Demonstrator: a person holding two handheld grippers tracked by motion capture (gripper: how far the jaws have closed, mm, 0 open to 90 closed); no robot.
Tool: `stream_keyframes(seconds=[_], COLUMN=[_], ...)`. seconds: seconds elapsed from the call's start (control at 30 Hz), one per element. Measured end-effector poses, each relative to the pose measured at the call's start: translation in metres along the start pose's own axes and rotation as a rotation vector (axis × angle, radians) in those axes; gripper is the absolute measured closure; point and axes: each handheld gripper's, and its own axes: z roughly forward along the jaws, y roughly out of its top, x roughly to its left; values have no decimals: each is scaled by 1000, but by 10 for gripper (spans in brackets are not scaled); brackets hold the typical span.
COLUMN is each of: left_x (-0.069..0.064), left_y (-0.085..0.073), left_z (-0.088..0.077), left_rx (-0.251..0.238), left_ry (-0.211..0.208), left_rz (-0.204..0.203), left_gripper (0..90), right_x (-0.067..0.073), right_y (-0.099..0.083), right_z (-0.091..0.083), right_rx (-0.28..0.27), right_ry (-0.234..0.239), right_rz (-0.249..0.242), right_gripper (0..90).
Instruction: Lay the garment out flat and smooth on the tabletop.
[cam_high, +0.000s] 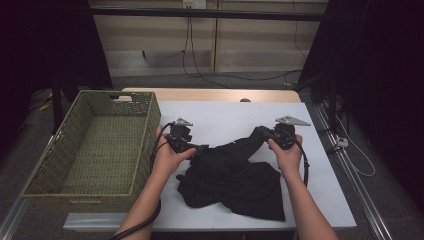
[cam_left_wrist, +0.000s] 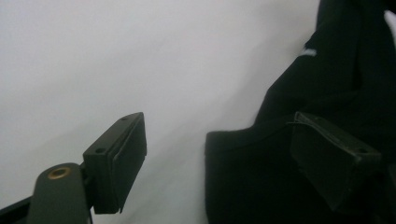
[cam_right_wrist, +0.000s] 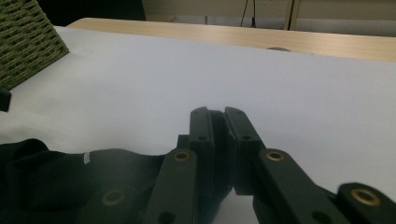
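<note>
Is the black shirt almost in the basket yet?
Not yet. The right gripper has pinched a corner of the black garment and lifts it. The left gripper is open at another edge. The green basket has nothing in it.

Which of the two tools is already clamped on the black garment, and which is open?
The right tool: its jaws are pressed together on a fold of the black garment. The left tool stands wide open, its pads apart at the garment's edge.
</note>
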Motion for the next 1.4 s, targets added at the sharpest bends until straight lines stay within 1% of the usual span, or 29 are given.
stream_keyframes(seconds=[0.03,0.07,0.1,0.13,0.17,0.2,0.23,0.3,0.33,0.4,0.43,0.47,0.5,0.53,0.57,0.63,0.7,0.87,0.93,0.97,1.03,1.07,1.1,1.17,1.23,1.27,1.3,1.37,1.4], left_x=[3,2,4,4,5,2,0,-2,-4,-6,-10,-11,-12,-13,-14,-15,-12,-5,-1,1,3,2,2,3,1,2,2,3,6], left_y=[-2,-4,-6,-8,-10,-12,-14,-15,-15,-14,-14,-14,-13,-12,-12,-9,-2,26,35,39,42,40,38,32,23,20,17,15,15], left_z=[2,7,9,11,14,17,20,22,23,22,24,24,24,24,24,22,15,-19,-30,-36,-38,-37,-34,-28,-15,-11,-8,-3,-4], left_rx=[14,3,31,47,63,64,61,64,49,87,76,92,111,125,124,134,103,-43,-58,-82,-89,-112,-115,-77,-51,-37,-22,-51,-46], left_ry=[-1,-2,-4,-5,-31,-24,-30,-15,-16,-32,-35,-27,-40,-65,-67,-48,-26,43,72,91,102,106,105,95,60,55,66,77,94], left_rz=[-1,-38,-16,-15,-5,-12,-38,-7,-25,9,4,30,35,26,26,33,31,24,64,75,67,45,50,67,47,46,44,-13,-2], left_gripper=[196,206,217,220,248,295,307,344,376,505,560,569,628,753,822,863,869,873,873,872,872,871,870,855,773,667,587,502,431], right_x=[-1,0,0,0,1,2,1,3,4,7,8,9,11,12,14,17,18,19,19,20,21,22,23,24,26,27,29,31,32], right_y=[0,0,-1,-1,-2,-2,-3,-4,-4,-4,-4,-4,-4,-3,-3,-4,-4,-1,1,1,2,2,2,0,-2,-3,-4,-5,-5], right_z=[0,0,0,0,0,0,1,1,2,3,3,3,4,4,5,6,6,3,3,3,2,2,3,5,8,10,11,12,13], right_rx=[-2,4,10,7,12,14,11,19,18,22,23,23,19,24,21,26,33,-12,-40,-48,-69,-66,-62,-39,-13,-2,9,19,24], right_ry=[0,0,2,2,4,5,2,17,16,26,32,33,38,45,45,51,55,52,50,45,36,39,40,46,57,55,59,61,61], right_rz=[-9,-8,-7,-8,-5,-4,-15,-15,-22,-21,-21,-24,-31,-27,-36,-40,-37,-31,-35,-36,-43,-44,-50,-55,-60,-67,-73,-85,-87], right_gripper=[824,823,823,823,823,822,822,821,821,821,821,821,821,821,821,821,821,821,821,820,820,820,818,817,817,817,817,817,817])
